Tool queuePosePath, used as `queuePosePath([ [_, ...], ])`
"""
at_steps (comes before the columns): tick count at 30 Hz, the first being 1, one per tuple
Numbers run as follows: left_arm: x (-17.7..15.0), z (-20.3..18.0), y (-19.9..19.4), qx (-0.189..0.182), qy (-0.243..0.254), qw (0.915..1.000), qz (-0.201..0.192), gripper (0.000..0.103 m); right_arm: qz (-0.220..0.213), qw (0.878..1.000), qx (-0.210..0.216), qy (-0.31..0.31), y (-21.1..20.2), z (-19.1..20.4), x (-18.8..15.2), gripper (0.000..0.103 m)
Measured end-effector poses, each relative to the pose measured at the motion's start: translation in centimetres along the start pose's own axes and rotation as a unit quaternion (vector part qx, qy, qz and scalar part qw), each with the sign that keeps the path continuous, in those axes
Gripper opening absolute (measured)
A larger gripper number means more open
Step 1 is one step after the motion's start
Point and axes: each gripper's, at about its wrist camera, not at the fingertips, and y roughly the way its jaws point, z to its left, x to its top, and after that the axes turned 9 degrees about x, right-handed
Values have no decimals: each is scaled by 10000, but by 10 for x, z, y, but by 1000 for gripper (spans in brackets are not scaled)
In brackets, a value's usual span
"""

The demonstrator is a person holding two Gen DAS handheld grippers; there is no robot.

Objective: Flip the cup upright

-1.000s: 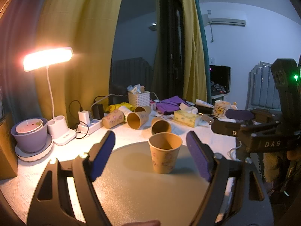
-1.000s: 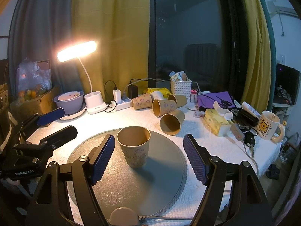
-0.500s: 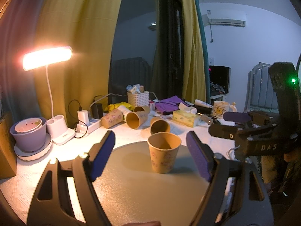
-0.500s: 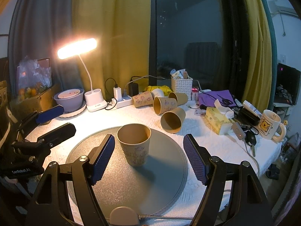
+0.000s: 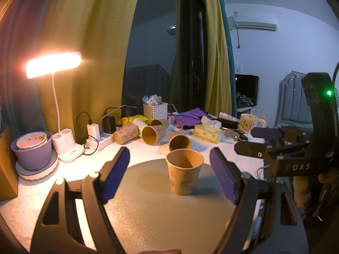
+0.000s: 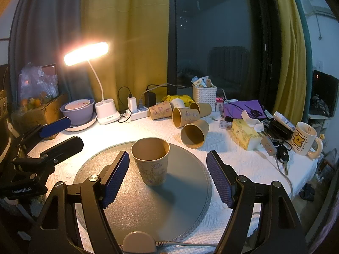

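On the round mat [image 6: 180, 207] the cup [image 6: 151, 164] stands upright — left tongs [image 5: 169, 176] and right tongs [image 6: 167, 174] both released.

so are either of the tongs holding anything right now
Nothing is held. Left tongs and right tongs are both open, and the paper cup stands upright, untouched, on the round mat.

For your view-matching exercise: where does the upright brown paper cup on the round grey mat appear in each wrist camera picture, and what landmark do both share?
Left wrist view: the upright brown paper cup stands right of centre on the round grey mat, nearer the right fingertip.
Right wrist view: the cup stands left of centre on the mat, nearer the left fingertip.
Shared landmark: the lit white desk lamp, upper left in both.
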Motion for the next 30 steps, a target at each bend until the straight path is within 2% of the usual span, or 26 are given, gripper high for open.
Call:
queuePosePath([
  [30, 0, -1, 0, 11, -7, 10000, -3, 79, 12, 10000, -8, 7, 0, -1, -2, 78],
])
